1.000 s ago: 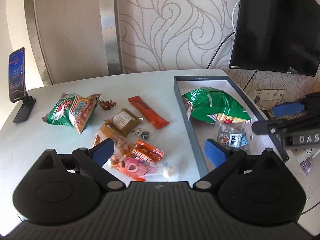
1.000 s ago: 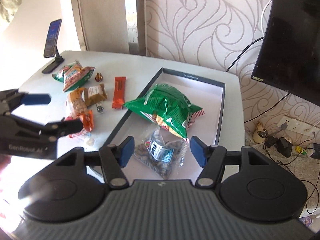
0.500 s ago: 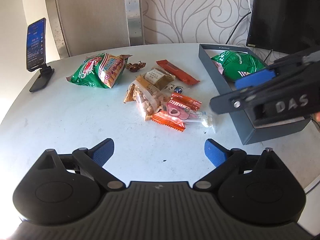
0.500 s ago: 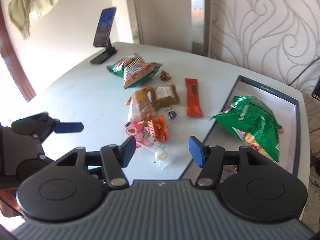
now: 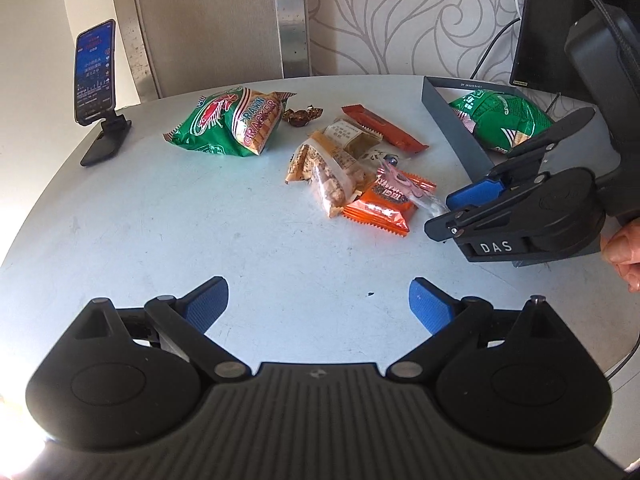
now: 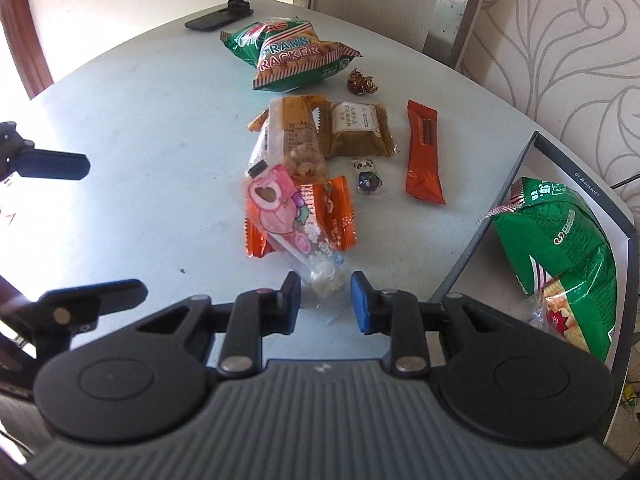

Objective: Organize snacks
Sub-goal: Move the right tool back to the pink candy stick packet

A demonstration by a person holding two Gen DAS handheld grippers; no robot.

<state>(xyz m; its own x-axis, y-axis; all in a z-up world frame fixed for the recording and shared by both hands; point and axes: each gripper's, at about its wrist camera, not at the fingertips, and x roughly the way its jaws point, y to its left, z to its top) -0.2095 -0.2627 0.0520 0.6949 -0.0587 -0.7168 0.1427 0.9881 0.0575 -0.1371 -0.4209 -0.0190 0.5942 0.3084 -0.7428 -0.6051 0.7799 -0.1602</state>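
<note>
Right gripper [image 6: 325, 300] is the near one: jaws partly apart, straddling the clear tail end of the pink candy packet [image 6: 286, 216], not clamped. Packet lies on the desk [image 6: 140, 120], partly over the orange wrapper [image 6: 336, 216], long axis running straight away from the jaws, so the approach is end-on. Box [image 6: 480, 240] sits just right of it. Left gripper [image 5: 318, 304] hangs well back, jaws wide apart, empty.

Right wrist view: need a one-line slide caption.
Right claw, open, straddles the near end of a pink candy packet lying on an orange wrapper, beside the box holding a green chip bag.
</note>
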